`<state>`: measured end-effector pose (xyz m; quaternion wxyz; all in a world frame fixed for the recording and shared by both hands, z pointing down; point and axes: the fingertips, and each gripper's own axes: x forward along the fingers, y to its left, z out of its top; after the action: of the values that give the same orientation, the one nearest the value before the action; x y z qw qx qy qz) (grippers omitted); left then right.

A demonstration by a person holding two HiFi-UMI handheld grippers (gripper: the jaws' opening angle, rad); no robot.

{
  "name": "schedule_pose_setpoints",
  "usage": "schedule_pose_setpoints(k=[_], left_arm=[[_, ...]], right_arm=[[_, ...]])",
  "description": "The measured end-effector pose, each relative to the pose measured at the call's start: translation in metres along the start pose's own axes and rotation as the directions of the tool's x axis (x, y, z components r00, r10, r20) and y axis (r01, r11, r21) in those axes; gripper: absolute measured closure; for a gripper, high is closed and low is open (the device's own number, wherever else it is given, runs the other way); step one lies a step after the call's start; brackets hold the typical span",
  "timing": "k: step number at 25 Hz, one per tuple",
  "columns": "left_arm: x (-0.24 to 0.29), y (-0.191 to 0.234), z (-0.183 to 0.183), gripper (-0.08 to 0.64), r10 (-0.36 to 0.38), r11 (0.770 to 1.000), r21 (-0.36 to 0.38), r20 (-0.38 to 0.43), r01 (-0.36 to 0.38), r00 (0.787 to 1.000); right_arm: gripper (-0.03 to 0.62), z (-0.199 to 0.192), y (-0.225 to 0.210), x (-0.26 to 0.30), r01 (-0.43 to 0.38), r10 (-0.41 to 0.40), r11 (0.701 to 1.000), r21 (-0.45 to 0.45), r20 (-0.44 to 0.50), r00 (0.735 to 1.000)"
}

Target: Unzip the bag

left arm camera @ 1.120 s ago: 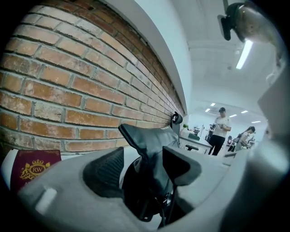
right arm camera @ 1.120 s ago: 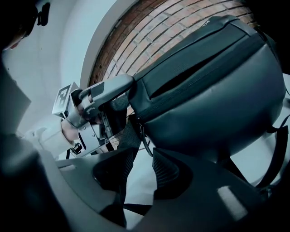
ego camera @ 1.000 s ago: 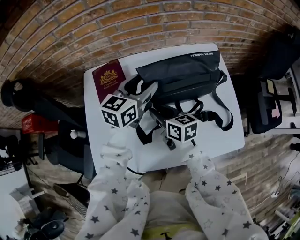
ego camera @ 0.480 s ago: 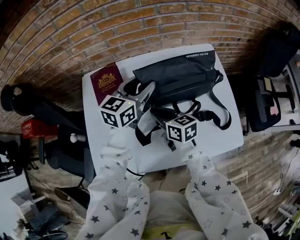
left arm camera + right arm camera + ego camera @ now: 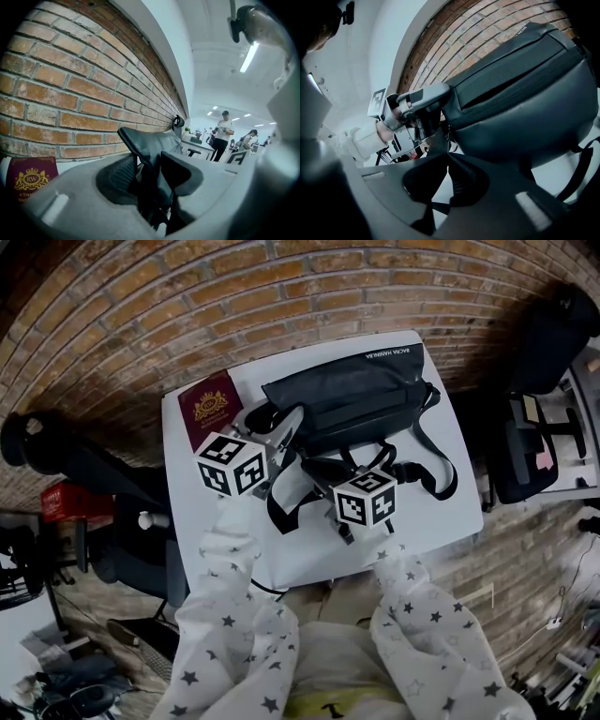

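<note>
Bench (image 5: pixel 422 521) top is white and stands against a brick wall (image 5: pixel 70 70), which runs along its far edge.

- Far-left corner: a maroon booklet (image 5: pixel 214 407) with a gold crest lies flat, just beside the left end of the bag.
- Left of centre: the left tongs (image 5: pixel 151 174) reach in from the near-left side towards the far edge. The left gripper view shows them pinching a fold of black material at the left end of the bag, with that end raised between the pads.
- Centre: the right tongs (image 5: pixel 446 157) sit just to the right of the left tongs and point towards the bag's left end. Their tips are pressed together on a webbing strip (image 5: pixel 433 140) that rises from between them to the bag's left end. The views do not show whether this strip is the zip pull.
- Centre to far-right corner: the bag (image 5: pixel 347 399) is black and lies lengthwise along the far edge, its right end near the far-right corner. A seam line runs along its front face.
- Right edge: the shoulder strap (image 5: pixel 441 465) loops off the bag's right end towards the right edge, then back towards the centre.
- Near edge: two star-printed sleeves (image 5: pixel 230 606) extend over it to the tongs.
</note>
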<state>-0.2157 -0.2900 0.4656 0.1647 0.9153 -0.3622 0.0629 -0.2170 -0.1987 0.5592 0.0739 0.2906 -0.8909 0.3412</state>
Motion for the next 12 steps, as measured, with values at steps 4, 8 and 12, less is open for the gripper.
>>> schedule_pose_setpoints(k=[4,8,12], left_arm=[[0.0,-0.001,-0.001,0.425,0.0,1.0,0.017,-0.009,0.001,1.0],[0.0,-0.001,-0.002,0.433,0.0,1.0,0.013,-0.017,0.0,1.0],[0.0,-0.002,-0.002,0.435,-0.006,1.0,0.018,-0.027,0.006,1.0]], right_arm=[[0.575,0.0,-0.003,-0.006,0.022,-0.022,0.999,-0.038,-0.011,1.0],[0.575,0.002,-0.011,-0.014,0.046,-0.05,0.994,-0.094,-0.04,0.998],[0.577,0.006,-0.017,-0.019,0.077,-0.09,0.982,-0.174,-0.069,0.994]])
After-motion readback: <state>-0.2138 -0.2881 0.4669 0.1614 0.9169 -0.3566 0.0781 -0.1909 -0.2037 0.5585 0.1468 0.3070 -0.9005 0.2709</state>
